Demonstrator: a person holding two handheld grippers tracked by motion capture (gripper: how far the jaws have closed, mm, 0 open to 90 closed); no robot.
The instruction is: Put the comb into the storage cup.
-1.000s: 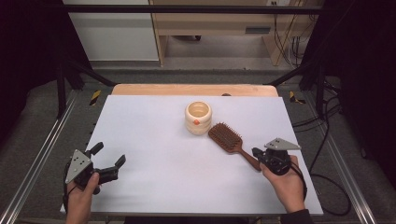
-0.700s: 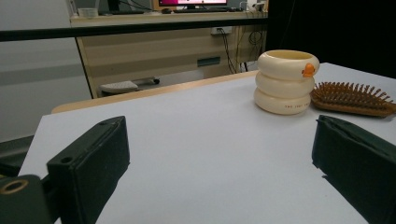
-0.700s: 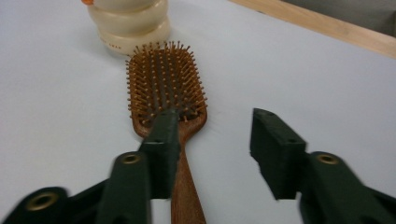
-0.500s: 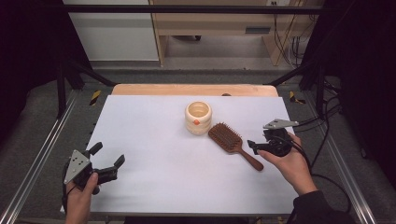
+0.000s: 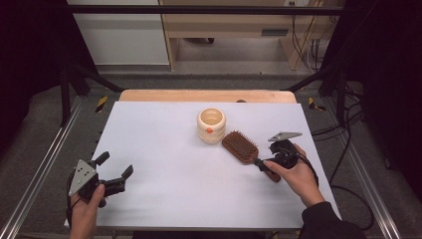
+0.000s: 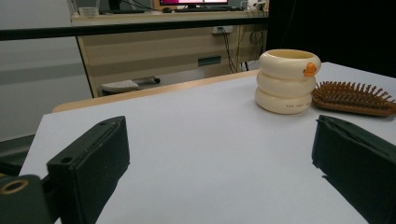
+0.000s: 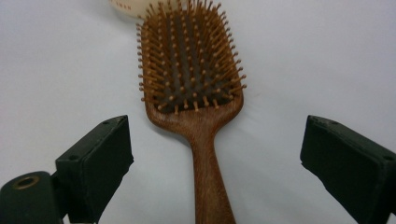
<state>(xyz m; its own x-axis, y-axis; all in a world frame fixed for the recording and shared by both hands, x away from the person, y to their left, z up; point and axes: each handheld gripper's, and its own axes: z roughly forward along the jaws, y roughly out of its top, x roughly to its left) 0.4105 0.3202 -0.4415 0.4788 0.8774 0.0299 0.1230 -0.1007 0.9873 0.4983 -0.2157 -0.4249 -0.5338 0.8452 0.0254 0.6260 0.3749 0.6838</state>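
My right tongs [image 7: 215,163] straddle the wooden hairbrush [image 7: 194,88] handle, spread; my left tongs [image 5: 114,172] gape near the bench's [image 5: 164,149] left edge.

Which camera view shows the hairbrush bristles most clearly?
The right gripper view: the hairbrush lies close, bristles up. The high view shows it small beside the cream cup; the left gripper view shows its head side-on.

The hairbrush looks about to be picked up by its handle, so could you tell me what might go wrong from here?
The right gripper straddles the hairbrush handle with jaws wide open; gripping that far from the heavy bristle head may let the head droop or twist. The head also lies close beside the cream cup, so swinging the brush on lifting could knock the cup. The left gripper is open and apart, too far to steady either.
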